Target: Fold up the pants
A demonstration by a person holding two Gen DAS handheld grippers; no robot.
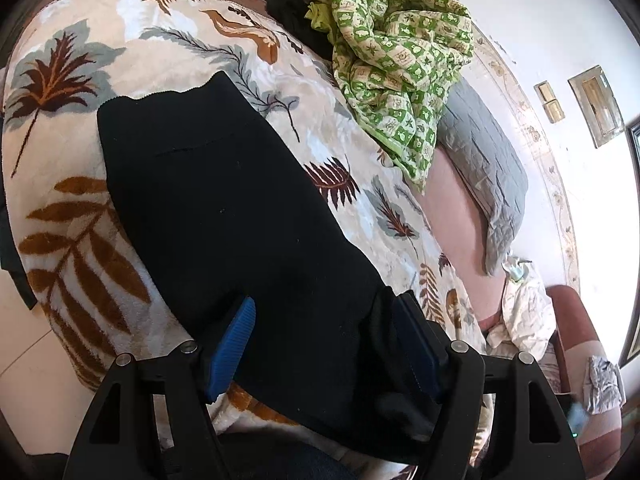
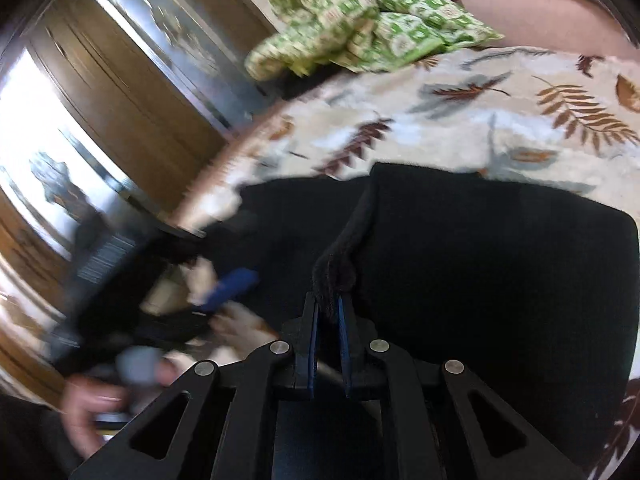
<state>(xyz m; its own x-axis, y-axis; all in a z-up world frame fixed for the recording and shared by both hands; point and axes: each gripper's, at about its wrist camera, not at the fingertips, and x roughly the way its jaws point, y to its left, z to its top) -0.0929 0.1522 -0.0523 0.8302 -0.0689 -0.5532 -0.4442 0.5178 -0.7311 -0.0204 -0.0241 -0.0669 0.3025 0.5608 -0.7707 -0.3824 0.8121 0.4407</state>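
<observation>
1. Your black pants [image 1: 224, 208] lie on the bed, on top of the leaf blanket [image 1: 80, 216]. They make one long dark strip that runs away from you toward the far edge of the blanket.

2. Your left tongs [image 1: 324, 336] are wide apart. The near end of the pants sits between the two blue pads [image 1: 230, 344], but the pads do not squeeze it.

3. Your right tongs [image 2: 329, 344] are pinched narrow on a bunched edge of the pants. That edge stands up from the tips like a little ridge, so you are holding the cloth up there.

4. In the right view, a smooth part of the pants lies flat on the bed to the right of the ridge. I think one fold is being made or has just begun.

5. I cannot tell how many layers are in the strip, because the cloth is all black.

6. What is left, I think: lay the held edge down flat, then fold the long strip shorter.

7. The green quilt [image 1: 400, 60] is bunched up farther along the bed, apart from the pants.
</observation>
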